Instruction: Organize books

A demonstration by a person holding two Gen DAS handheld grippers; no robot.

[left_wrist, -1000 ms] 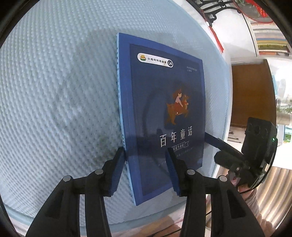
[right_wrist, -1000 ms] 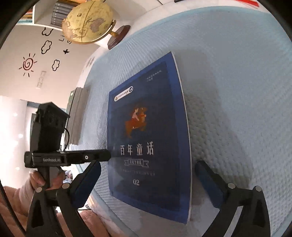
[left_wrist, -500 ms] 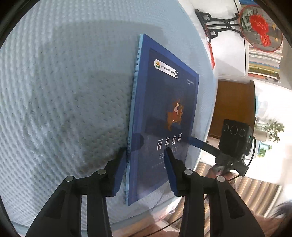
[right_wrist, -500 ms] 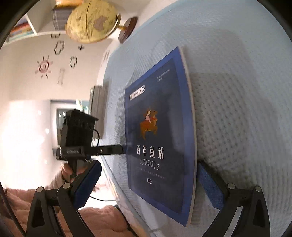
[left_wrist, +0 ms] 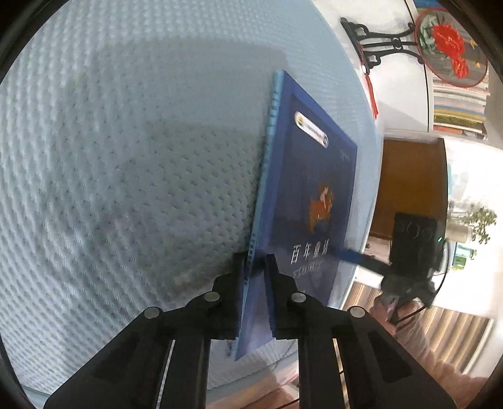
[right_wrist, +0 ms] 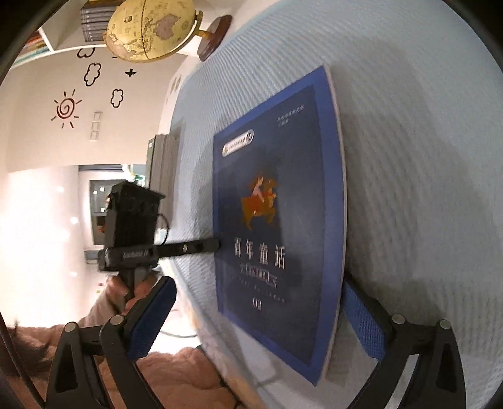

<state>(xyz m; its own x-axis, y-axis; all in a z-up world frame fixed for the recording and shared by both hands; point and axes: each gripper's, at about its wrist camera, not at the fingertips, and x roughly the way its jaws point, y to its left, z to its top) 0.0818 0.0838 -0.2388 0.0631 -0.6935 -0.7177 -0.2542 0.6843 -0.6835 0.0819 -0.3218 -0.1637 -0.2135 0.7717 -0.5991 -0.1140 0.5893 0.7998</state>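
A dark blue picture book [left_wrist: 314, 188] with an orange rider on its cover is tilted up from the pale blue textured tablecloth [left_wrist: 125, 157], spine edge raised. My left gripper [left_wrist: 254, 261] is shut on the lower part of that spine edge, one pad on each face. In the right wrist view the same book [right_wrist: 276, 220] lies between the wide-open fingers of my right gripper [right_wrist: 256, 317]. Its right pad [right_wrist: 361, 321] rests beside the book's page edge. The left gripper's tip [right_wrist: 217, 243] meets the opposite edge there, held by a hand.
A globe [right_wrist: 151, 28] on a wooden base stands at the table's far end. A grey stack of books [right_wrist: 163, 163] sits near the table's left edge. A red round ornament [left_wrist: 449, 41] on a black stand and shelved books [left_wrist: 456, 103] are beyond the table. The table's near edge is close.
My left jaws have closed onto the book's spine edge. The book has tipped from lying flat to standing steeply on its far edge. The right gripper stays open.
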